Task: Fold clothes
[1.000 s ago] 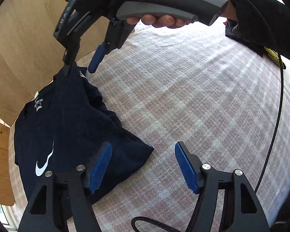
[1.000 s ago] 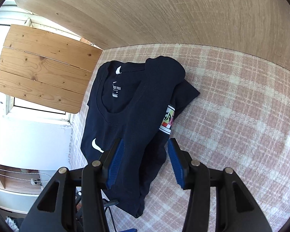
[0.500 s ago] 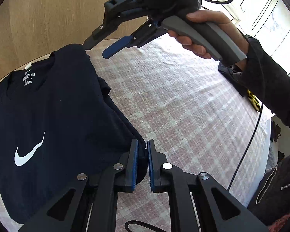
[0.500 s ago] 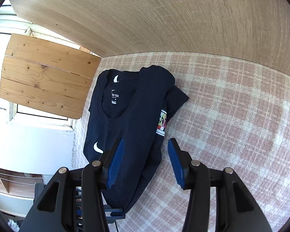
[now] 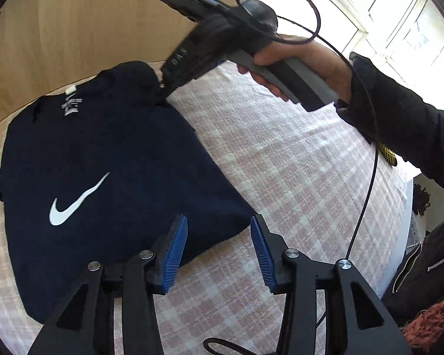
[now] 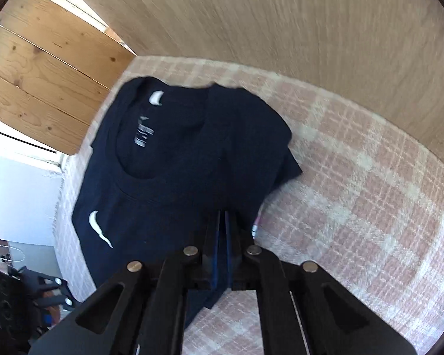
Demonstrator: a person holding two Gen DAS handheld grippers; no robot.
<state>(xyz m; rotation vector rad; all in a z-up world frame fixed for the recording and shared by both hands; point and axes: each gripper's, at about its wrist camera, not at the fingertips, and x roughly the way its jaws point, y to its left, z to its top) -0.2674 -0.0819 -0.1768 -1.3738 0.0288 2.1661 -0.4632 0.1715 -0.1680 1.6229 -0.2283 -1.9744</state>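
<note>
Tee [image 5: 109,159], navy w/ white swoosh, lies chest-up on the pink plaid bedspread [image 5: 296,177], collar toward the wooden headboard [image 5: 74,29]; its side nearest my grippers is doubled inward along the length, per right wrist view, where a flap overlaps the body. Right gripper [image 6: 222,236]: fingers pressed together w/ dark fabric pinched between the pads, at the shoulder end of that folded edge; left wrist view shows the tool's nose buried in cloth near the collar. Left gripper [image 5: 219,248]: blue pads apart, nothing between them, poised just above the hem-side corner of the same edge. Judgement: lengthwise fold in hand, w/ one end gripped and the other end not. To do it well I want both ends of the edge held at matching depth, pads biting all layers not just the top one, then both tools moving parallel so the crease stays straight and the sleeve doesn't slip out. Risk: thin knit slides, single-layer grab would undo the flap. Pose: right hand [image 5: 299,65] wraps the grey handle, wrist pitched down, tool angled steeply toward the shoulder; dark sleeve [image 5: 405,130] extends across the bed. Left tool is low, nearly level, pointing along the bed.
</note>
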